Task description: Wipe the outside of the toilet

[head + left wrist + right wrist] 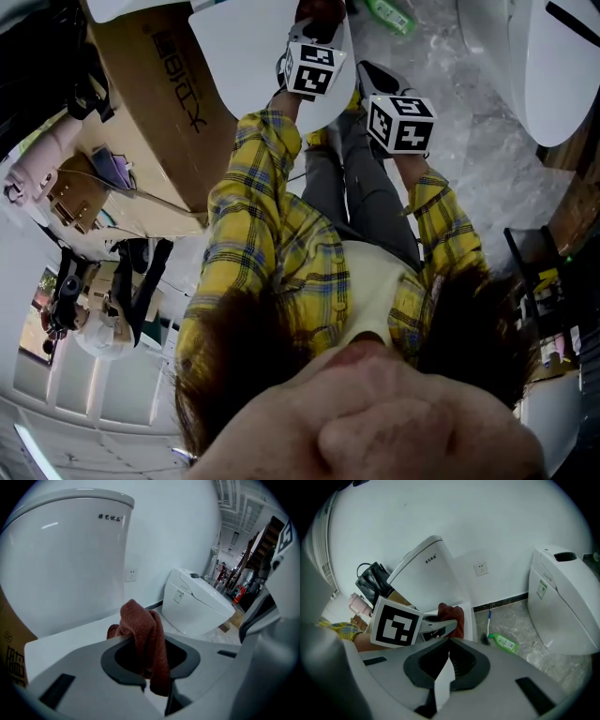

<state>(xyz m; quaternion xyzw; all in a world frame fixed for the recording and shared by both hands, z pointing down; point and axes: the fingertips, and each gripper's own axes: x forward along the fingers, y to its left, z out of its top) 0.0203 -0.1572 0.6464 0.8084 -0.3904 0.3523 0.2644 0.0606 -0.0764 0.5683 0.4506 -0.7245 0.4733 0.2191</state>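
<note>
Marbled grey floor (519, 619) carrying a white toilet (424, 576) and a second toilet (565, 602); between them, a green bottle (503, 642) beside a blue-handled brush (489, 620).

Straight ahead of my right gripper (449, 654), the left gripper (447, 623) and its cloth (453, 613) block the way to the toilet (424, 573). To the right I see open marble floor (520, 620) between it and a second toilet (565, 602), but a brush (489, 623) and a green bottle (504, 642) lie there. A cardboard box (155, 84) crowds the toilet's other side.
</note>
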